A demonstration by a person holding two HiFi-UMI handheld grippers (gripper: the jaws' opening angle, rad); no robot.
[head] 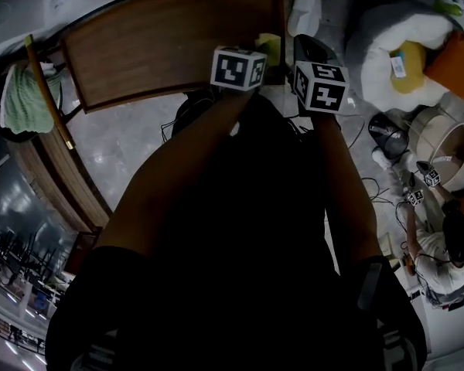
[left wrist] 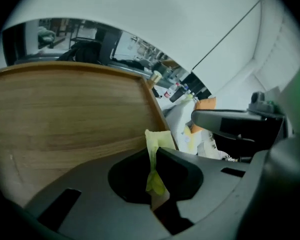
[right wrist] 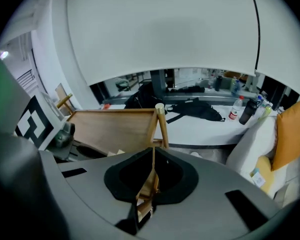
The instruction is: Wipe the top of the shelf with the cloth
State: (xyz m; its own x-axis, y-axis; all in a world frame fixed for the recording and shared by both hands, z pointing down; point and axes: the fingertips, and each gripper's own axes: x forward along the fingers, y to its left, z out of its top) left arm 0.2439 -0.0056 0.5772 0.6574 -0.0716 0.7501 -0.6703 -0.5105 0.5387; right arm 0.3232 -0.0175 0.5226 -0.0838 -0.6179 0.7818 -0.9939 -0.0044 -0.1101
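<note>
The brown wooden shelf top (head: 162, 45) lies ahead of both grippers. My left gripper (left wrist: 152, 151) is shut on a yellow-green cloth (left wrist: 154, 170), which sticks up between the jaws near the shelf top's (left wrist: 65, 114) right edge. In the head view the cloth (head: 269, 46) shows just past the left gripper's marker cube (head: 238, 68). My right gripper (head: 309, 52) hangs beside it at the shelf's right end, off the board. Its jaws (right wrist: 154, 154) are shut with nothing held; the shelf top (right wrist: 110, 129) and a corner post (right wrist: 161, 121) show beyond them.
A green towel (head: 19, 99) hangs on the shelf's left rail. White cushions with a yellow and an orange pillow (head: 406, 49) lie to the right. A person (head: 448, 246) is at lower right. A white table with bottles (right wrist: 237, 106) and a black bag (right wrist: 195, 106) stands behind.
</note>
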